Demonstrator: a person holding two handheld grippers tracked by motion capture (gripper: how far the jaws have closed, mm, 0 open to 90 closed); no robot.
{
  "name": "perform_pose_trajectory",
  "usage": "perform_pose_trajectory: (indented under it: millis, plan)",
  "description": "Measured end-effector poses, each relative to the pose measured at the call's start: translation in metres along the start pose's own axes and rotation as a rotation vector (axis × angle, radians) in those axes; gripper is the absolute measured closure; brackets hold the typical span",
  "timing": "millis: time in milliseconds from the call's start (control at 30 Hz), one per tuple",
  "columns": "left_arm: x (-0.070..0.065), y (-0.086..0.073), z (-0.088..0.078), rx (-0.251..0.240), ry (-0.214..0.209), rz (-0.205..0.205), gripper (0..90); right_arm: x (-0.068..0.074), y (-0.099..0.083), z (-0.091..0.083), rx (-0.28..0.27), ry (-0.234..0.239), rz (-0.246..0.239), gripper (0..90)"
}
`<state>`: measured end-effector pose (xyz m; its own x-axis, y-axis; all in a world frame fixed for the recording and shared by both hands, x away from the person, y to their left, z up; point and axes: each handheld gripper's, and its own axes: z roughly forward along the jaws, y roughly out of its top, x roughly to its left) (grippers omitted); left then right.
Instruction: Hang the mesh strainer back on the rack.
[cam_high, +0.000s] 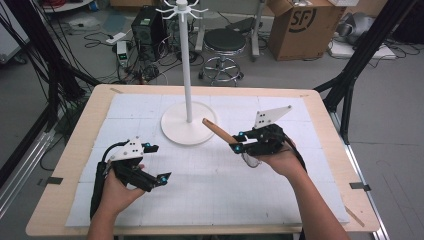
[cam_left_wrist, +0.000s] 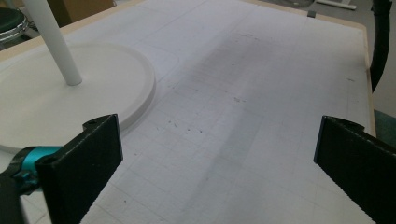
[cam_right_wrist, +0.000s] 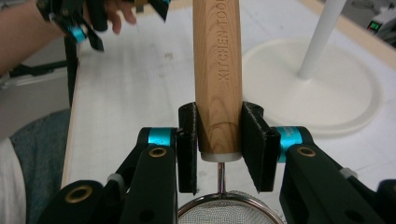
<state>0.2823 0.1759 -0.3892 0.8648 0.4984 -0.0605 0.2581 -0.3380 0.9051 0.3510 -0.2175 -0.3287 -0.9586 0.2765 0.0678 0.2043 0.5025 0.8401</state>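
**Strainer held by its handle near the hanging stand; left tool idle**

We are finding the right tool (cam_right_wrist: 218, 154) pinching the round wooden handle marked "KITCHEN TOOL" (cam_right_wrist: 218, 74), its jaws pressed against both sides just above the metal collar. The wire-mesh strainer bowl (cam_right_wrist: 229, 213) is hanging below the jaws, toward the person's palm, so the handle (cam_high: 219, 131) is pointing up and away, toward the white stand with a round base and hooked top (cam_high: 189, 75). We are judging that this grip near the bowl end is leaving the far end of the handle free to be brought up to a hook; whether that end carries a hanging loop, we cannot tell.

The left tool (cam_high: 161, 162) is resting low over the white gridded mat on the tabletop (cam_high: 150, 200), jaws spread wide and gripping nothing. It is sitting well apart from the strainer, seemingly kept clear of the right arm's path.

The stand's base (cam_left_wrist: 56, 98) is lying flat on the mat, between the two tools and farther back.
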Motion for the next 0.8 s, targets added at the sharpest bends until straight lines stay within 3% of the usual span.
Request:
perform_pose_trajectory:
  millis: [600,800]
  plan:
    - [0.0,0.0,-0.002,-0.006,0.007,-0.002,1.7,-0.03,0.053,-0.03,-0.124,0.02,-0.024,68.9]
    - [0.0,0.0,-0.002,-0.007,0.007,-0.005,1.7,-0.036,0.071,-0.036,-0.158,0.006,-0.038,68.9]
